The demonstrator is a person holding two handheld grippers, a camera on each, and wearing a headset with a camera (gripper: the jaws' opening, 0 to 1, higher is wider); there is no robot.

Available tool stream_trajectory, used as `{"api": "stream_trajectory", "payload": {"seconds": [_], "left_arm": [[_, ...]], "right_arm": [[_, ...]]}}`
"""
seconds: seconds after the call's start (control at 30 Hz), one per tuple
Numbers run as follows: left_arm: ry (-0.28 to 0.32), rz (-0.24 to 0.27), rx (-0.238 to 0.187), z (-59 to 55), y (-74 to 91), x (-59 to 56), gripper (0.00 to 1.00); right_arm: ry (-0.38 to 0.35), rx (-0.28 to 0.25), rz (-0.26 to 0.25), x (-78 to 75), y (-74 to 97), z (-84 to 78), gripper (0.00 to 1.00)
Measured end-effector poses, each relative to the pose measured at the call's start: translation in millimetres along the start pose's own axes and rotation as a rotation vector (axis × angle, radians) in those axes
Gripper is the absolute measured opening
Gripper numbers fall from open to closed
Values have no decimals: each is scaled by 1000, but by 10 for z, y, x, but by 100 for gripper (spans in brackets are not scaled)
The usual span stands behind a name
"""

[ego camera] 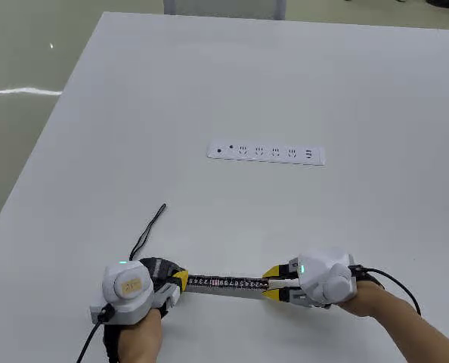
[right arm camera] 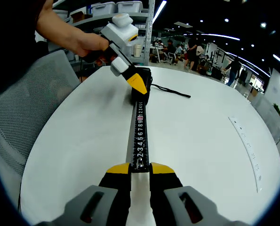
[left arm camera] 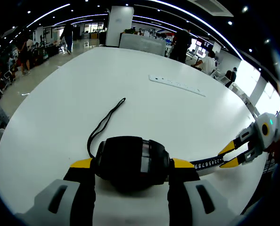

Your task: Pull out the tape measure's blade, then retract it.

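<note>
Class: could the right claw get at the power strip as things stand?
Probably not yet: bare table leaves the way free, but the right claw is shut on the tape blade.

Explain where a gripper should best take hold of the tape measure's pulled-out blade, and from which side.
Take the blade at its free end, coming in along its length from the side opposite the black case. It lies flat and straight, so jaws can close across its narrow width, as the right gripper does, likely pulling in line with the case the left gripper clamps.
</note>
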State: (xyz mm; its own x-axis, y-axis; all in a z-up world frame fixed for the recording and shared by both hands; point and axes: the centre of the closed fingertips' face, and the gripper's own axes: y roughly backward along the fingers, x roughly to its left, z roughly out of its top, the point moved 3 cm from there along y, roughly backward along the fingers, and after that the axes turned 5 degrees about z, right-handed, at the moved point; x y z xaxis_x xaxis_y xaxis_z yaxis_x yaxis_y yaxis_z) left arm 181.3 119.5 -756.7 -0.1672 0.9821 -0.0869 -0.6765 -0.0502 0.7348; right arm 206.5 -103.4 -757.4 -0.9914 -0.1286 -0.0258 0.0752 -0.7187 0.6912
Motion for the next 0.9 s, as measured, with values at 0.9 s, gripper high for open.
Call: {"api": "stream_trajectory", "payload": {"seconds": [0.9], "left_arm": [[-5, -6, -4, 8, -55, 13, 57]], "right_arm": [[7, -3, 7, -32, -97, 24, 14]]}}
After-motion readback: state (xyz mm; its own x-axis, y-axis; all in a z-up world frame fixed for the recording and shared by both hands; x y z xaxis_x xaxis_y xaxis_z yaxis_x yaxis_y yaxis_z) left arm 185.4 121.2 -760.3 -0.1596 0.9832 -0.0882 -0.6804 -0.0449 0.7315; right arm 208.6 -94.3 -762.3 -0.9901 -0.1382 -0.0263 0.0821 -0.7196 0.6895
